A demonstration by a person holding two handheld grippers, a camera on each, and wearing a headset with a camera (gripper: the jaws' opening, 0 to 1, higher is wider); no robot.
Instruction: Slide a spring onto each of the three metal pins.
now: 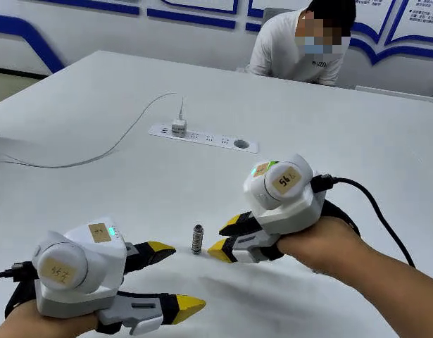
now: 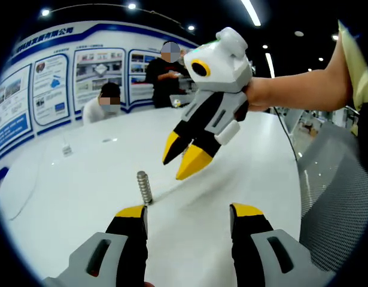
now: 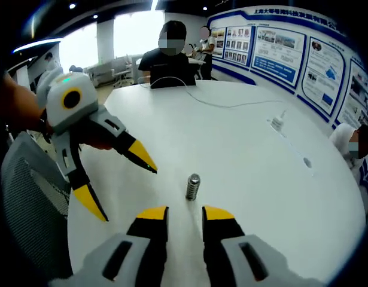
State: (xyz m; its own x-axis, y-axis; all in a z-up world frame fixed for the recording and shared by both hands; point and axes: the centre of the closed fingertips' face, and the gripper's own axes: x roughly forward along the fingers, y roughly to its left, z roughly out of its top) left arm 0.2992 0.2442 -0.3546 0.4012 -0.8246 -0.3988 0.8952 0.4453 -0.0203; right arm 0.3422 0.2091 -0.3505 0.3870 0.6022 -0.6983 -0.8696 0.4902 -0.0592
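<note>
Small grey coiled spring [image 1: 197, 239] is flanked by left gripper [image 1: 187, 276] and right gripper [image 1: 216, 240], fingers spread, empty; gentle, square pinching is advised.

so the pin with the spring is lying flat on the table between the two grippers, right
Not quite: the pin stands upright, not flat, as the head view shows. The rest holds: it is on the table, between the left gripper and the right gripper.
</note>
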